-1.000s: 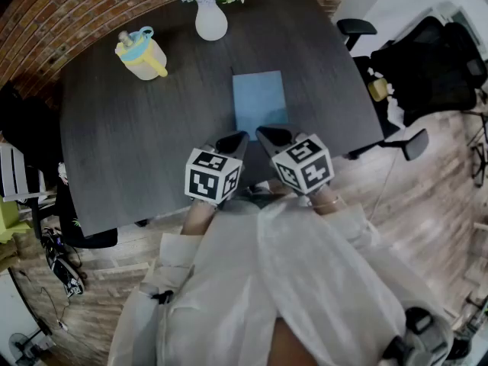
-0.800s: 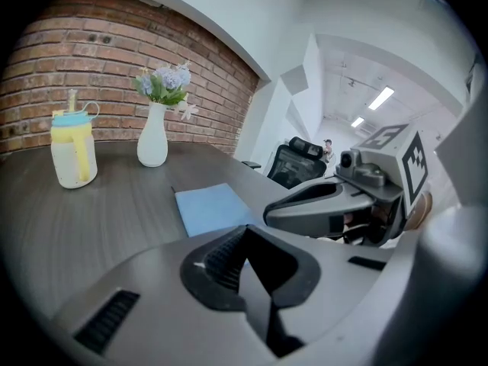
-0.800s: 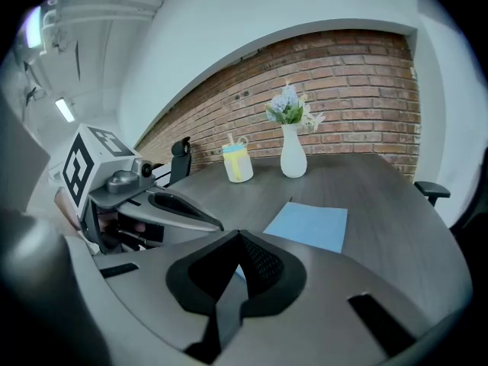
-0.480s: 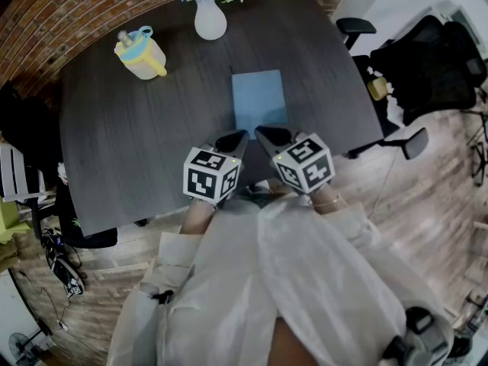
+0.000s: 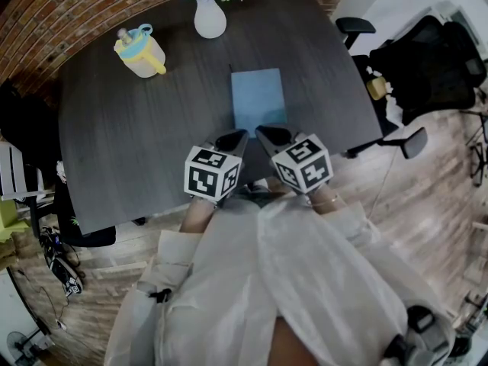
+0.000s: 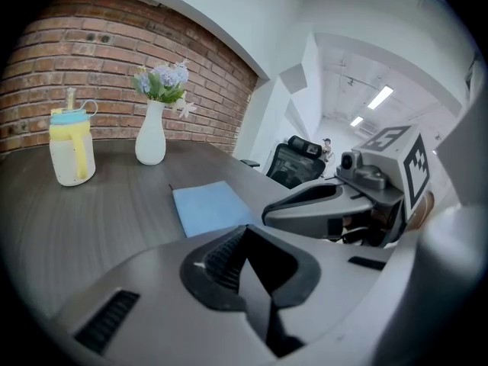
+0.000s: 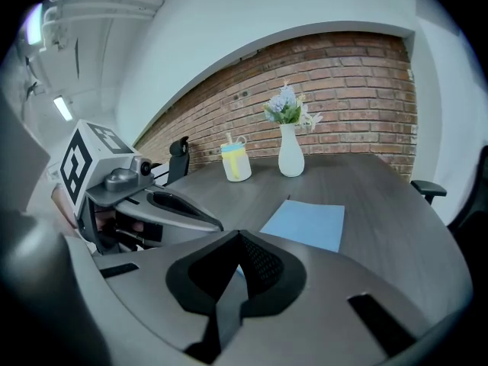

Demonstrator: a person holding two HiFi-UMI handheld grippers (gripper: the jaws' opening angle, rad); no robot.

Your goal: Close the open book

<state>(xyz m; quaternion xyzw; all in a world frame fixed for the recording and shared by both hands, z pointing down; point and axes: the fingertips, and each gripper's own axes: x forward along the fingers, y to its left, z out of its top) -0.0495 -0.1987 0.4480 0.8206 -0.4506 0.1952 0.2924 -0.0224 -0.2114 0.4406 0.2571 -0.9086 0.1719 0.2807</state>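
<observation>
**Blue book lies shut on the table, both grippers held closed just in front of it**

The blue book [image 5: 259,101] is seen lying flat and closed on the dark wooden table [image 5: 137,151], at about 12 o'clock from the two grippers and just beyond their tips. The left gripper [image 5: 235,138] and right gripper [image 5: 267,135] are held side by side over the table's near edge and angled down toward the book's near end. Both pairs of jaws are pressed fully together with nothing caught between them, and the book doesn't seem to be touched by either. A white vase with flowers [image 5: 210,20] is placed at roughly 11 o'clock from the book, by the far edge. A yellow cup with a blue lid [image 5: 141,52] is set at about 10 o'clock, well apart. A black office chair [image 5: 427,59] is seen off the table at 2 o'clock.
</observation>
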